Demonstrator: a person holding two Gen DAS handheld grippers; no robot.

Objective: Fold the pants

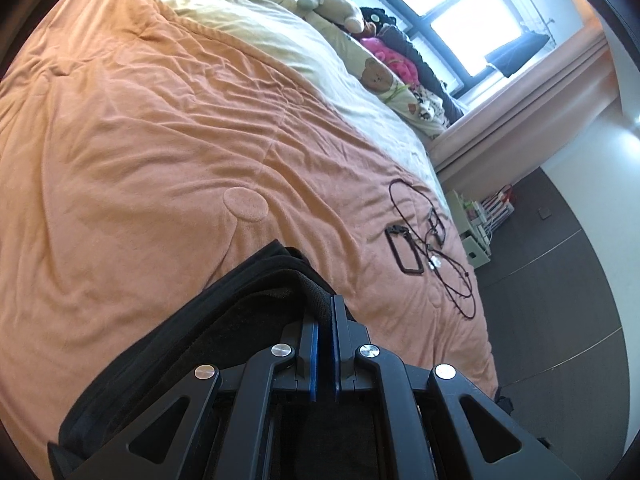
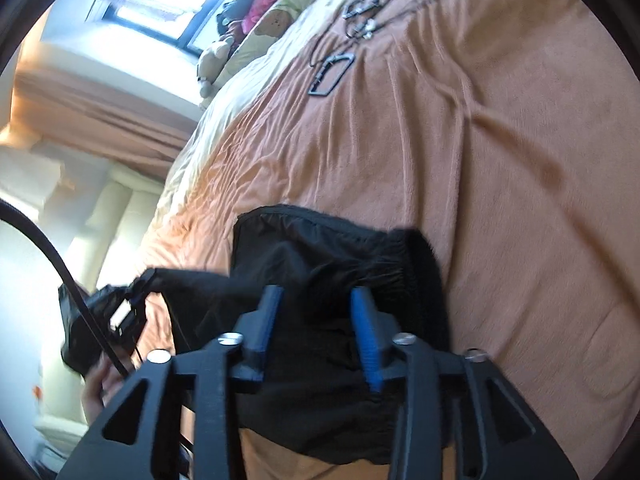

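Pants (image 2: 320, 280) of thin black fabric with a gathered elastic waistband lie bunched on the bed's wrinkled orange blanket (image 1: 160, 140). Black cords (image 1: 436, 240) and a flat rectangular case (image 1: 402, 252) lie nearby. Left hand-held gripper (image 1: 325, 308) pinches a fold of the pants; right hand-held gripper (image 2: 316, 300) stands spread above the cloth.

An orange blanket (image 1: 160, 140) covers the bed ahead of the gripper. Beyond it to the right lie a black cord (image 1: 448, 276) and a small black frame (image 1: 404, 252). Stuffed toys (image 1: 336, 8) sit far ahead under the window (image 1: 460, 8).
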